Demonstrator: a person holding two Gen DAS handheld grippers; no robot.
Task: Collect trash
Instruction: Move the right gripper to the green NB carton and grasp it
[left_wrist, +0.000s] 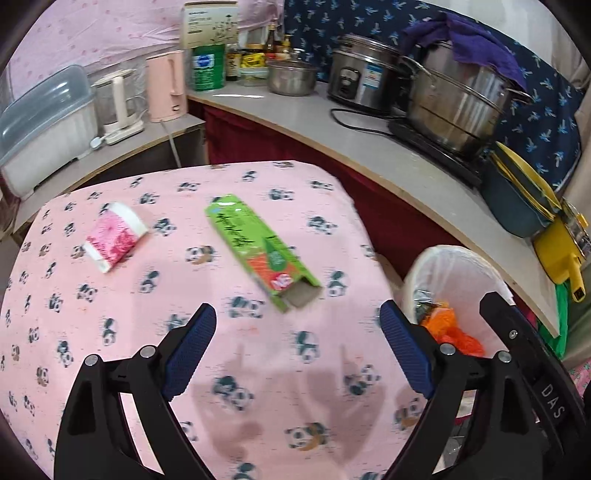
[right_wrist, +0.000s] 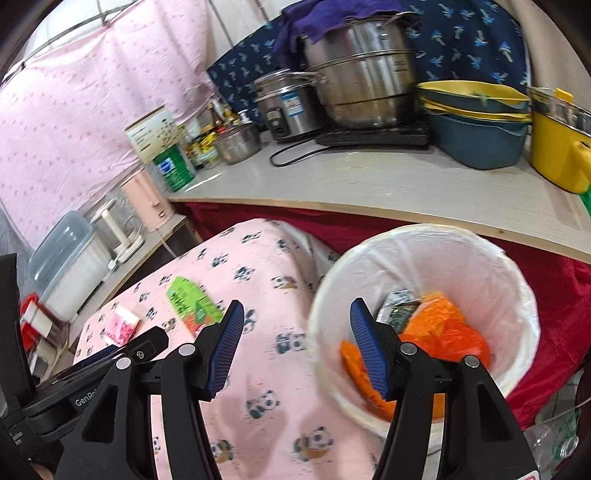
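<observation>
A green carton (left_wrist: 260, 247) lies flat on the pink panda tablecloth (left_wrist: 110, 295), open end toward me. A pink and white paper cup (left_wrist: 116, 236) lies on its side to its left. My left gripper (left_wrist: 297, 345) is open and empty, hovering above the cloth just short of the carton. My right gripper (right_wrist: 297, 341) is open and empty over the near rim of the white lined bin (right_wrist: 480, 280), which holds orange wrappers (right_wrist: 443, 332) and a foil packet (right_wrist: 399, 306). The carton (right_wrist: 192, 304) and cup (right_wrist: 123, 325) also show in the right wrist view.
A counter (left_wrist: 369, 147) behind the table carries steel pots (left_wrist: 454, 107), a rice cooker (left_wrist: 362, 81), bowls (left_wrist: 521, 199) and bottles. A pink kettle (left_wrist: 166, 86) and plastic box (left_wrist: 44, 129) stand on a lower shelf at left. The bin (left_wrist: 454, 280) stands right of the table.
</observation>
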